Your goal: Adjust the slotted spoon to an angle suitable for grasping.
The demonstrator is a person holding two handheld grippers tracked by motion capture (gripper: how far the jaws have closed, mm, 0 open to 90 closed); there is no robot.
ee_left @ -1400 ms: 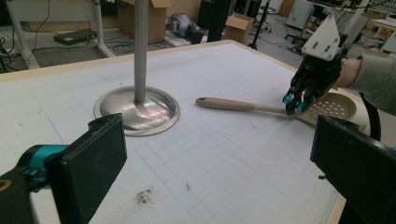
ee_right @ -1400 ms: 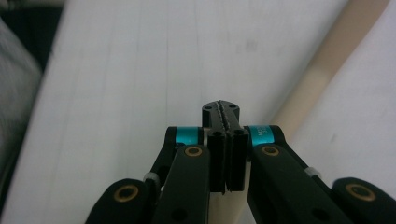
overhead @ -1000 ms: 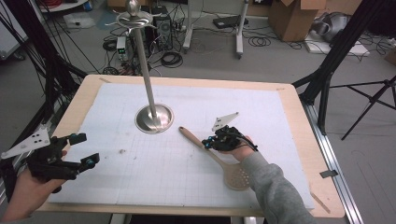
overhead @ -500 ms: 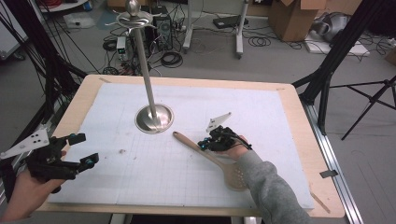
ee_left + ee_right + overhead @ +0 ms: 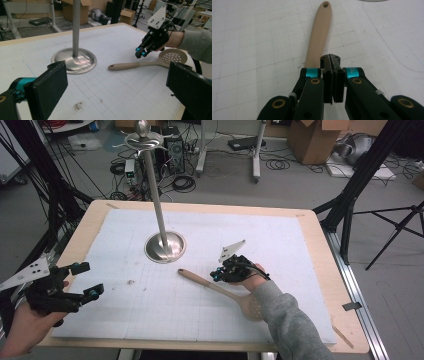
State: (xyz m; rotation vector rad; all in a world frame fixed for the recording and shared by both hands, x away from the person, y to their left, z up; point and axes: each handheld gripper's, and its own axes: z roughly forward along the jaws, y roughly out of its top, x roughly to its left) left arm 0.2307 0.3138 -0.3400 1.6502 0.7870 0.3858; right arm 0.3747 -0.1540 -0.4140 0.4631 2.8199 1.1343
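Note:
A beige slotted spoon [image 5: 210, 285] lies on the white gridded mat, its handle pointing towards the metal stand and its bowl [image 5: 172, 55] by the person's right wrist. My right gripper [image 5: 216, 276] is shut, its two pads pressed together, with the tips directly over the middle of the handle [image 5: 318, 37]. Nothing is between its pads, and I cannot tell whether the tips touch the handle. In the left gripper view the right gripper [image 5: 139, 53] hangs just above the spoon [image 5: 135, 65]. My left gripper [image 5: 89, 279] stays open and empty at the mat's near left corner.
A metal stand with a round base [image 5: 165, 247] and a tall pole rises from the middle back of the mat [image 5: 260, 230]. A small dark smudge [image 5: 131, 282] marks the mat near the left gripper. The wooden table edge [image 5: 330, 270] runs along the right.
The right gripper has shifted left and slightly nearer. The spoon's handle end has swung the same way, while its bowl has stayed roughly in place. The left gripper has not moved.

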